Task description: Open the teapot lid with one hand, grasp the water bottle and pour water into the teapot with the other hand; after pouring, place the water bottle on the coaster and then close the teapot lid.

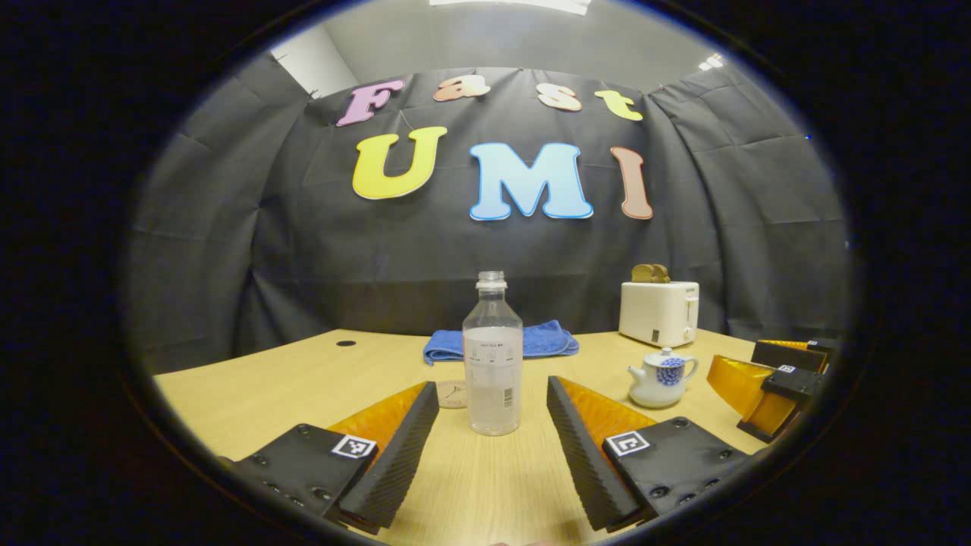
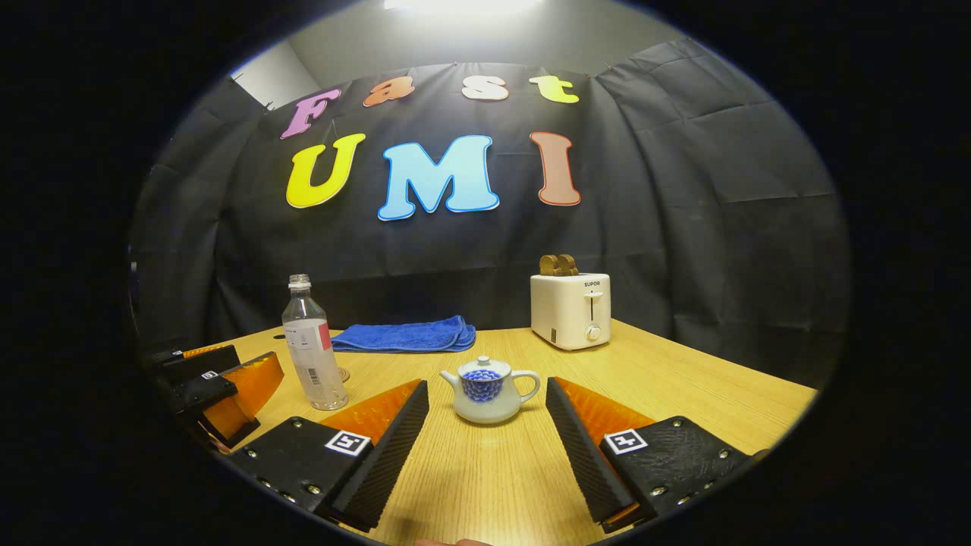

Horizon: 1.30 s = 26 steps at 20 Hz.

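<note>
A pale wooden table [image 1: 250, 387] carries a white toaster [image 2: 570, 309], a folded blue towel [image 2: 410, 335], a clear uncapped plastic water bottle [image 1: 492, 356] and a lidded white-and-blue teapot [image 2: 489, 390]. The left gripper [image 1: 491, 425] gapes wide either side of the bottle without touching it; the right gripper [image 2: 485, 425] gapes wide around the teapot, holding nothing.

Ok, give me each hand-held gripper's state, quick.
Left hand-held gripper: open, empty, water bottle standing between its fingers, untouched.
Right hand-held gripper: open, empty, lidded teapot just ahead.
</note>
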{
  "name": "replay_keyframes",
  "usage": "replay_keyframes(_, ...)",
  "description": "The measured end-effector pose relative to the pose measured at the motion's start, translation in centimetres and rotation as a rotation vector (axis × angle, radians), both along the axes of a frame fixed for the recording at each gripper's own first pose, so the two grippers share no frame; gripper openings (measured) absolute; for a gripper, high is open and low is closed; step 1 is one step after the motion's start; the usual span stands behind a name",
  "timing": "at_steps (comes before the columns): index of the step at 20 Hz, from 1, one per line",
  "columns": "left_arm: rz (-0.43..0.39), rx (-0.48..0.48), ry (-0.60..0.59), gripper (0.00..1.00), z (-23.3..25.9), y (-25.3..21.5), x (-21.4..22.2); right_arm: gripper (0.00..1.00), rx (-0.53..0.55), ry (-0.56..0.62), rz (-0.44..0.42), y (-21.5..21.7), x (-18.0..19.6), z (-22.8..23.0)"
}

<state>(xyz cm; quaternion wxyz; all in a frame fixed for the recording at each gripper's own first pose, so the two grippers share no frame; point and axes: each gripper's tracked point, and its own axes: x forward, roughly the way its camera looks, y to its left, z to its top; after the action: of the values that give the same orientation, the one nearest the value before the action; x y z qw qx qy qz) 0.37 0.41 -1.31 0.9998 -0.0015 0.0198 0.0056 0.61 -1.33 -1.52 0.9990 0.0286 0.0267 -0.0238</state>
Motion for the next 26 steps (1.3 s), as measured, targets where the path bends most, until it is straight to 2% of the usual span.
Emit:
replay_keyframes(5,0.002,0.023,-0.037,0.99,2.2,0.1,0.0,0.96,-0.026,-0.035,-0.001,-0.3,0.3,1.8)
replay_keyframes(8,0.007,-0.011,-0.078,0.99,4.9,0.3,0.7,0.96,-0.016,-0.032,0.011,-0.1,2.6,3.3)
replay_keyframes(11,0.01,0.02,-0.043,0.99,4.3,0.2,2.3,0.96,-0.032,0.043,0.012,-0.3,5.8,2.0)
replay_keyframes(13,0.004,0.035,-0.047,0.99,4.4,0.0,2.7,0.87,-0.022,0.066,0.003,-0.6,7.1,1.7)
replay_keyframes(22,0.002,0.03,-0.037,0.99,4.1,0.2,2.5,0.85,-0.062,0.078,-0.004,-1.0,11.2,0.7)
replay_keyframes(24,0.001,0.035,-0.04,0.99,4.1,0.3,2.4,0.74,-0.062,0.093,-0.018,-1.4,11.8,0.4)
replay_keyframes(26,0.0,0.032,-0.04,0.99,4.0,0.4,2.3,0.73,-0.073,0.116,-0.023,-1.3,11.9,0.0)
